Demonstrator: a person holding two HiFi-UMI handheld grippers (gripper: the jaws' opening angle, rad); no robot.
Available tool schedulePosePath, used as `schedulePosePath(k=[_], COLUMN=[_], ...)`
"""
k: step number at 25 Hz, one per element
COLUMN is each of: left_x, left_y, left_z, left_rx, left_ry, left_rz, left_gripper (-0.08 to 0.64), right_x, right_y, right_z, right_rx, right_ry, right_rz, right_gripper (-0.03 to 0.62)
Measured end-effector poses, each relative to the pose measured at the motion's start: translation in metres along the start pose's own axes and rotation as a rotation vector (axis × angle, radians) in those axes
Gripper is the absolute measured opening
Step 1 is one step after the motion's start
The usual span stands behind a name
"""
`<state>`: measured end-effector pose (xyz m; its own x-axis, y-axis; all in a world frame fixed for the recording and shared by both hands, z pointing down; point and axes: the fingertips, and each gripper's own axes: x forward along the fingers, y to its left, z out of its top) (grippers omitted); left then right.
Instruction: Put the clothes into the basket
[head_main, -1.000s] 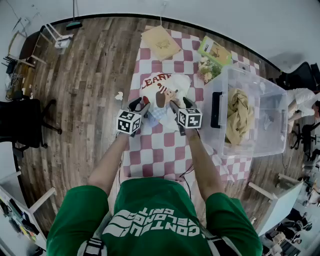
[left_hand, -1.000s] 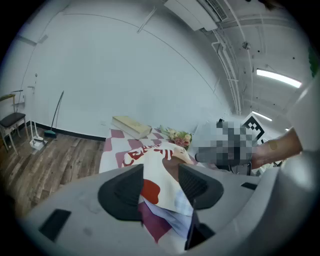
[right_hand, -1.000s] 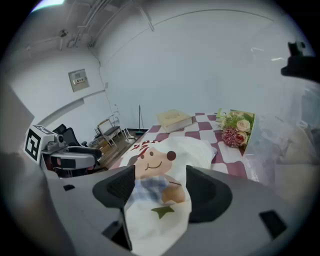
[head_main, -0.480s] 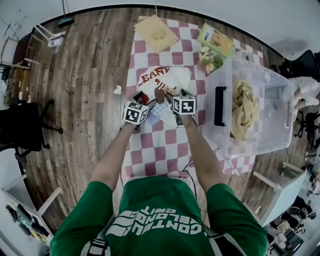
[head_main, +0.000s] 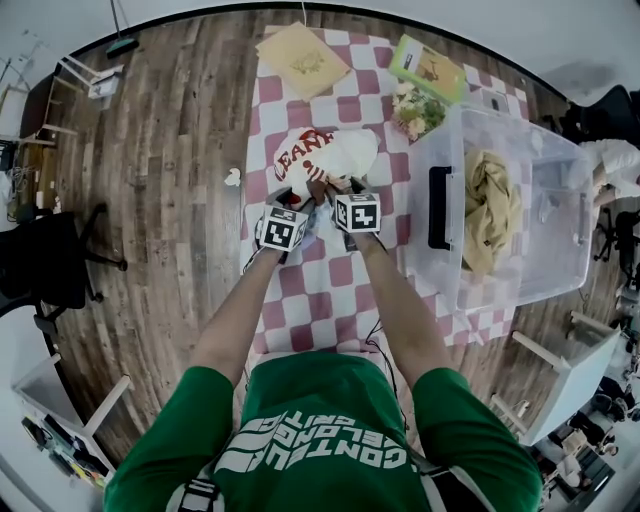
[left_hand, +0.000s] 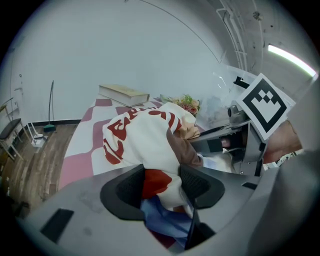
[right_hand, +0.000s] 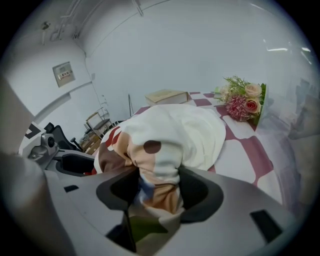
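Observation:
A white garment with red letters and brown patches (head_main: 335, 155) lies bunched on the checked table (head_main: 330, 290). Both grippers meet at its near edge, and both sets of jaws are closing with cloth between them. My left gripper (head_main: 297, 197) pinches red, white and blue folds (left_hand: 150, 182) between its pads. My right gripper (head_main: 343, 187) pinches a tan and white fold (right_hand: 157, 182). The clear plastic basket (head_main: 565, 265) stands to the right with a yellow cloth (head_main: 487, 205) inside. In the left gripper view the right gripper (left_hand: 222, 145) shows close beside the garment (left_hand: 145, 135).
At the table's far end lie a tan book (head_main: 303, 60), a green box (head_main: 432, 68) and a bunch of flowers (head_main: 417, 110). A black chair (head_main: 50, 250) stands on the wood floor to the left.
Both grippers have moved forward and closer together onto the garment's near edge. Cloth now fills both sets of jaws.

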<state>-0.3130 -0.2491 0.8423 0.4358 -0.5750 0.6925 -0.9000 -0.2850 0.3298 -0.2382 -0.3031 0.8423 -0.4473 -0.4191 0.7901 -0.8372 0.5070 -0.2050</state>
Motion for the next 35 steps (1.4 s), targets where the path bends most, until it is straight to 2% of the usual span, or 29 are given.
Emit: schedulePosePath(k=[3,8,11,18,26,35], left_x=[-0.001,-0.008,-0.019,-0.058,-0.123,-0.219], left_y=[-0.007,-0.013,-0.014,-0.029,-0.049,-0.103], left_z=[-0.001,0.003,0.010,0.051,0.135,0.233], left_rx=[0.005,0.039,0.051,0.094,0.236,0.356], left_ry=[0.013,0.025,-0.003,-0.157,-0.346,-0.570], left_rz=[-0.017,-0.018,-0.019,-0.012,0.001,0.066], left_gripper=[0.175,0.106,0.087,0.072,0.069,0.067], right_x=[-0.002,-0.009,-0.021,-0.069,-0.147,-0.268], right_y=[0.007,0.016,0.024,0.040,0.060,0.083], right_z=[-0.004,-0.003,0.002,0.037,0.119,0.207], right_rx=[0.021,0.033,0.067,0.094,0.009,-0.130], right_ry=[0.003,-0.011,-0.046,-0.165,-0.370,-0.609], right_rz=[0.023,0.041,0.066,0.085,0.125,0.151], right_gripper=[0.182,0.134,0.124,0.117,0.115,0.115])
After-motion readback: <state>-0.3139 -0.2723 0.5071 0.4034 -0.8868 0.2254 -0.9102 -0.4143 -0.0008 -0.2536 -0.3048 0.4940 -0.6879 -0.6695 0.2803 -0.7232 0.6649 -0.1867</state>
